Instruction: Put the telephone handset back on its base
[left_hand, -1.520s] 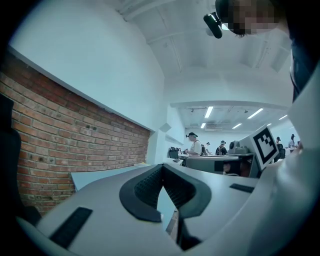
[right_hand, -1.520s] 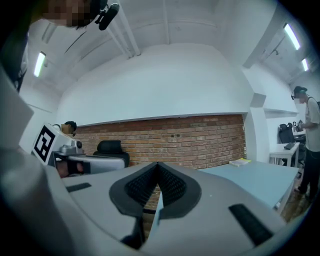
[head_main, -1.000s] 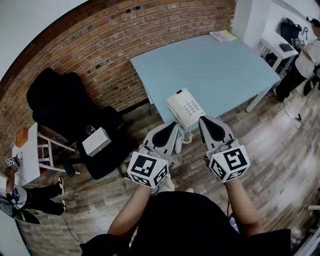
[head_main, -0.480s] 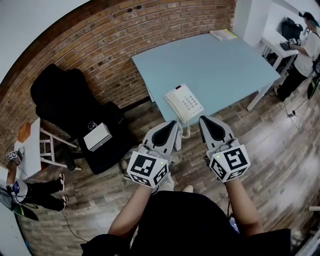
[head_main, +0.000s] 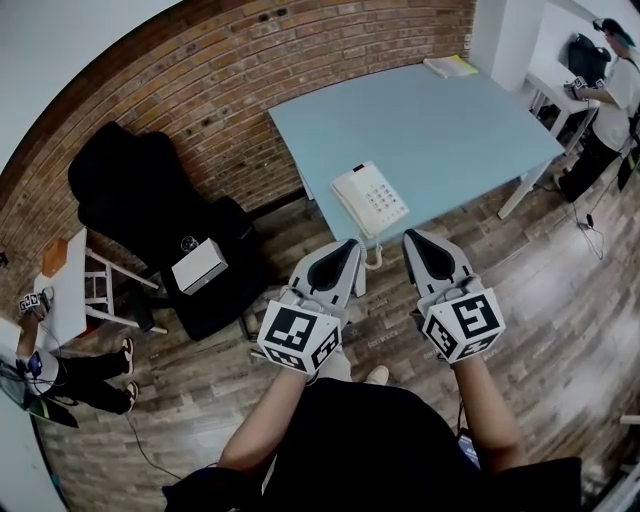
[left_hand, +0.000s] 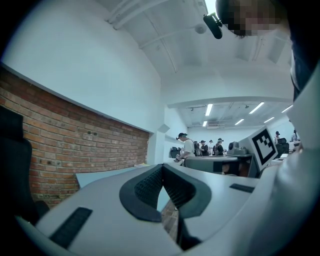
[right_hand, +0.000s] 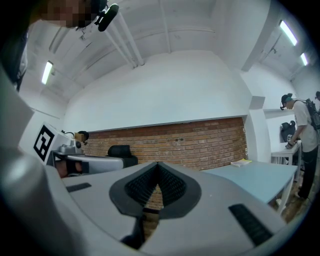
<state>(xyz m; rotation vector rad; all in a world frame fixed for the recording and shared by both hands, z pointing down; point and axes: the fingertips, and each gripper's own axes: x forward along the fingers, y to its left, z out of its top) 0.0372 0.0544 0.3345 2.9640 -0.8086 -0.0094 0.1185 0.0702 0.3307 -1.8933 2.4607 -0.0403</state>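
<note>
Telephone (head_main: 370, 200) sits at the blue surface's (head_main: 440, 120) near edge, just ahead of the left fingers (head_main: 333, 268) and right fingers (head_main: 433, 262), both pairs closed on nothing.

**Pale blue, brick red, grey wood**

Ahead of both tools, the telephone (head_main: 370, 200) is cream-white with pale grey keys, and the bench (head_main: 450, 110) is pale blue. The left tool (head_main: 350, 245) and right tool (head_main: 412, 238) are light grey with black ribbed pads. Their cubes (head_main: 297, 338) bear black-and-white square markers. Beyond the tools the brick wall (head_main: 250, 70) is red-brown, and under them the plank floor (head_main: 560, 300) is grey-brown. Left of the left tool is a black chair (head_main: 140, 200).
</note>
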